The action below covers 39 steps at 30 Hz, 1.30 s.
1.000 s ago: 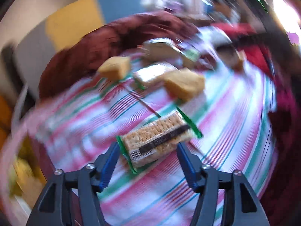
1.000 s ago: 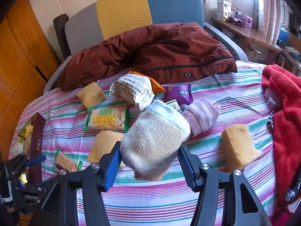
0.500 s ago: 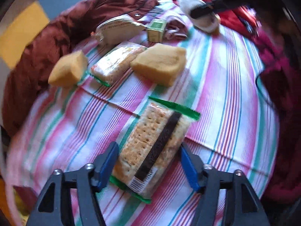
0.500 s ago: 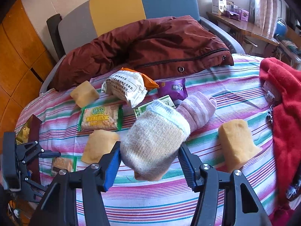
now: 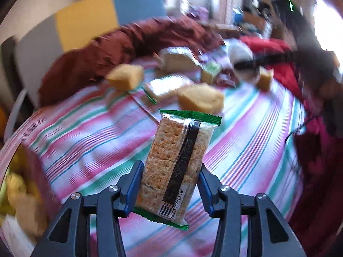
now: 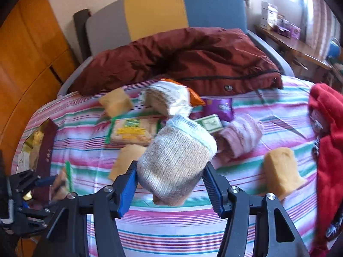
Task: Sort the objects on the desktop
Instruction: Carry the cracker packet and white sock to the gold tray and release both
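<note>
left gripper (image 5: 169, 184): clamped on the cracker pack (image 5: 174, 167), low down near the barcode end, so most of the pack sticks up past the blue pads, clear of the striped cloth (image 5: 246, 141)

right gripper (image 6: 169, 184): squeezing a rolled beige sock (image 6: 174, 160), held above the cloth; the pink sock (image 6: 242, 138) lies just behind it

what's left on the cloth: sponges (image 6: 280, 171), another biscuit pack (image 6: 133, 130), a small green box (image 6: 211, 123), a purple packet (image 6: 219, 108)

risk 1: the film wrapper looks slick and it's held by one end, so I reckon a quick swing could let it pivot or slide out

risk 2: squeeze harder and the crackers probably crack

risk 3: the sock is squishy and could creep out of the jaws

risk 4: left view is badly smeared, so I can't tell where the pack is headed
</note>
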Each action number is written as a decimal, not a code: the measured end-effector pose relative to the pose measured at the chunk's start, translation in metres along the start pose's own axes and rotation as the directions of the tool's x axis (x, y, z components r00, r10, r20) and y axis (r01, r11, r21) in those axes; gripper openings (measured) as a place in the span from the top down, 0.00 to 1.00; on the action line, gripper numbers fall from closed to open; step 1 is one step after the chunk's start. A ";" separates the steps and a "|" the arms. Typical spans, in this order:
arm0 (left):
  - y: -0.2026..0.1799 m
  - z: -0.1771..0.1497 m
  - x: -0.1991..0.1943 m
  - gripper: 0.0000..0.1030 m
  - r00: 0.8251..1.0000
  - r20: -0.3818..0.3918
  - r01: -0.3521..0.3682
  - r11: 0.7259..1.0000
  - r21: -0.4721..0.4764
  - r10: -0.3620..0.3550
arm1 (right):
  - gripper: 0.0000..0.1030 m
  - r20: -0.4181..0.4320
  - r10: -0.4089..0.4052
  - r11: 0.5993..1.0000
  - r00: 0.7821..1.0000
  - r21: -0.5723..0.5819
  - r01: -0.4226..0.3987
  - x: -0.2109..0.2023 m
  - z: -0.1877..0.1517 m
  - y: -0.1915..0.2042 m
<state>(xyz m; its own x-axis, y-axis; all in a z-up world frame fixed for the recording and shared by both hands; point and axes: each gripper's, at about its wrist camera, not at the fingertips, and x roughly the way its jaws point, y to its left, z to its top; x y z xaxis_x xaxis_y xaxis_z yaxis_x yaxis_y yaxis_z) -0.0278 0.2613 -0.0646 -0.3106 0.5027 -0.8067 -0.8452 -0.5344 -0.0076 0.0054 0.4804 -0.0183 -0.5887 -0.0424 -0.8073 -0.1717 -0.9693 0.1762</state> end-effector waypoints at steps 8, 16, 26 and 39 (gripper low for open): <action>0.038 -0.017 -0.070 0.52 0.970 0.136 -0.174 0.965 -0.198 0.203 | 0.42 0.011 0.096 0.992 0.995 -0.082 -0.095 -0.012 -0.006 0.045; 0.084 -0.052 -0.107 0.52 0.929 0.116 -0.286 0.882 -0.375 0.351 | 0.42 0.018 0.252 0.952 0.968 -0.182 -0.245 -0.032 -0.013 0.132; 0.130 -0.103 -0.136 0.52 0.887 0.054 -0.366 0.770 -0.522 0.459 | 0.42 -0.040 0.411 0.860 0.911 -0.315 -0.402 -0.031 -0.030 0.256; 0.176 -0.153 -0.158 0.52 0.831 -0.034 -0.446 0.626 -0.640 0.556 | 0.42 -0.101 0.463 0.806 0.880 -0.366 -0.466 -0.011 -0.046 0.338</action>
<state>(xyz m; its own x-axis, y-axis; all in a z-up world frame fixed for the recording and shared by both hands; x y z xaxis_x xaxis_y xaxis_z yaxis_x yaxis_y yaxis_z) -0.0606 -0.0162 -0.0286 -0.7128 0.0971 -0.6946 -0.1126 -0.9934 -0.0233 -0.0098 0.1422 0.0236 -0.5177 -0.5111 -0.6861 0.4251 -0.8496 0.3122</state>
